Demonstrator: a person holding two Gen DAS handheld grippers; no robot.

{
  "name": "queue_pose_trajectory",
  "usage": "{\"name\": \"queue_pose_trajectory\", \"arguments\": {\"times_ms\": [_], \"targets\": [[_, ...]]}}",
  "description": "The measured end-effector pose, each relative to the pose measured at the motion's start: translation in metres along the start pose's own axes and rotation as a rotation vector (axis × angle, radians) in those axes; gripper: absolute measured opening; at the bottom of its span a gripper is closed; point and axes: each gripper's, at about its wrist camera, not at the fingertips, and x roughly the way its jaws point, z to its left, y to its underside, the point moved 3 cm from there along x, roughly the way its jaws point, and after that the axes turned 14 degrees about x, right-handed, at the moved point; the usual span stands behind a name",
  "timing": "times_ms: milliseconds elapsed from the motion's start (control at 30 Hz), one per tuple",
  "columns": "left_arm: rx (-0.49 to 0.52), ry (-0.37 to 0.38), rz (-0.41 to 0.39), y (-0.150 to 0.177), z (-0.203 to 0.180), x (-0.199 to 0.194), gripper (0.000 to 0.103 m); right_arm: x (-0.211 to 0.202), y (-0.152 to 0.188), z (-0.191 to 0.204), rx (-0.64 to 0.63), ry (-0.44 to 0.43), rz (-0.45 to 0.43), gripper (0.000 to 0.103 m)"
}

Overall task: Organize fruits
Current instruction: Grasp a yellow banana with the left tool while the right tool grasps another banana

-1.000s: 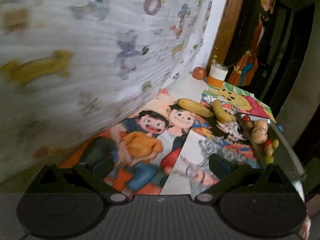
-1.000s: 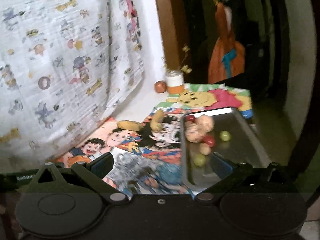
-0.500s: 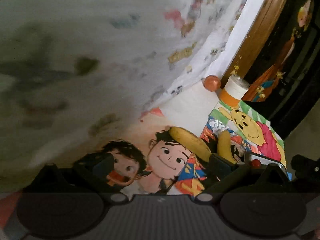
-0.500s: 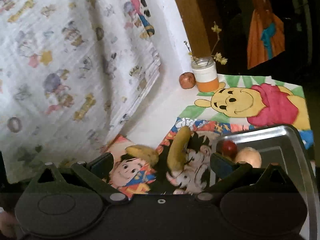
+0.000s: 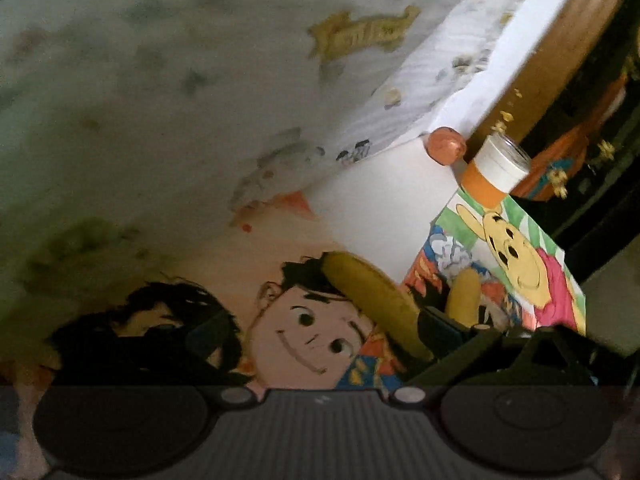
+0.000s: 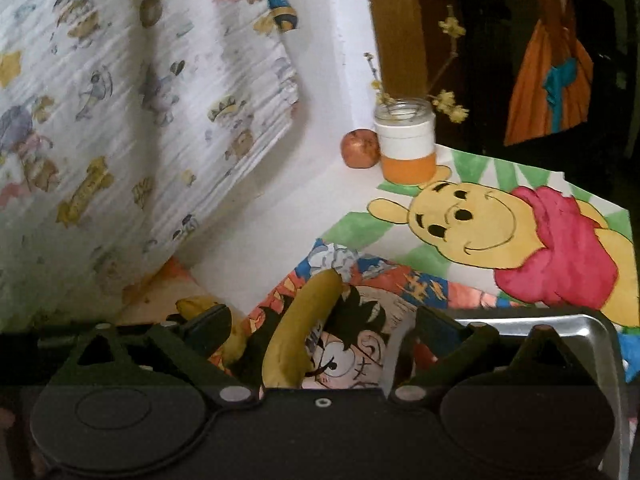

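Bananas are filling both views now: I'm straddling one [image 6: 298, 328] with the right hand-held gripper [image 6: 320, 332], jaws just narrowing slightly; the left hand-held gripper [image 5: 320, 330], open, is nearing another [image 5: 372, 296].

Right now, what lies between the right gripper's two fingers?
In the right wrist view, one banana lies lengthwise between the open right gripper's fingers, on the cartoon drawing. The pads do not touch it. A second banana sits beside the left finger.

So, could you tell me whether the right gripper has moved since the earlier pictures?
Yes: the right gripper has moved forward, closing on the banana and jar.
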Motion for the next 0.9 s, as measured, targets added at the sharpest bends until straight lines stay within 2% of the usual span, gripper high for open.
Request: {"name": "queue_pose_trajectory", "arguments": {"times_ms": [133,233,433,700,900], "targets": [[-0.062,-0.011,0.019,-0.008,-0.005,0.02,0.103,0.004,0.015,-0.001,-0.087,-0.009,0.005,0.093],[-0.066,-0.02,0.02,-0.014,-0.01,0.03,0.101,0.004,0.026,0.003,-0.175,-0.016,0.007,0.089],[-0.006,-0.055,0.044,-0.019,-0.023,0.045,0.086,0.013,0.043,0.017,-0.324,-0.04,0.031,0.076],[0.05,-0.065,0.069,-0.027,-0.037,0.055,0.068,0.039,0.044,0.024,-0.363,-0.018,0.055,0.056],[0.147,-0.082,0.07,-0.03,-0.049,0.058,0.063,0.048,0.043,0.02,-0.336,-0.027,0.085,0.052]]}}
